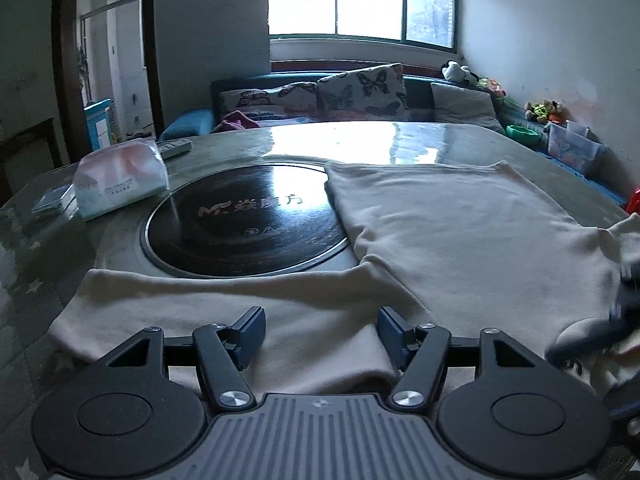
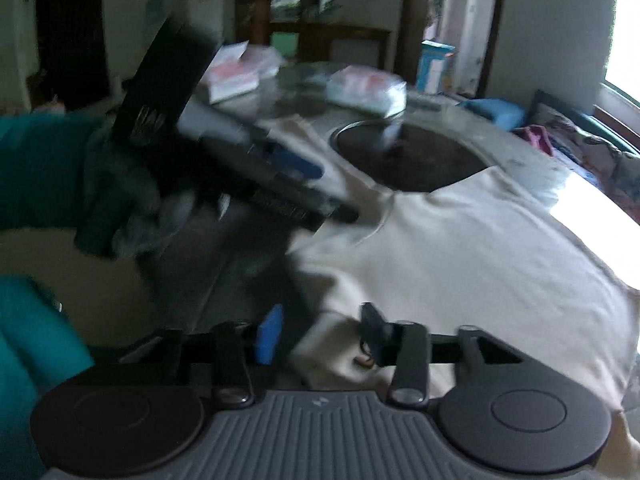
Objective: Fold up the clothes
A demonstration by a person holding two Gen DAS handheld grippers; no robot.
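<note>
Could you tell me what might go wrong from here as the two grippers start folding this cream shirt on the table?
1. The left gripper hovers over the sleeve with its jaws apart; closing now could miss or pinch only one layer.
2. The shirt overlaps the black glass disc; cloth may slide there.
3. The right gripper sits at a bunched shirt edge, blurred; a partial grip could leave the fold crooked.
</note>
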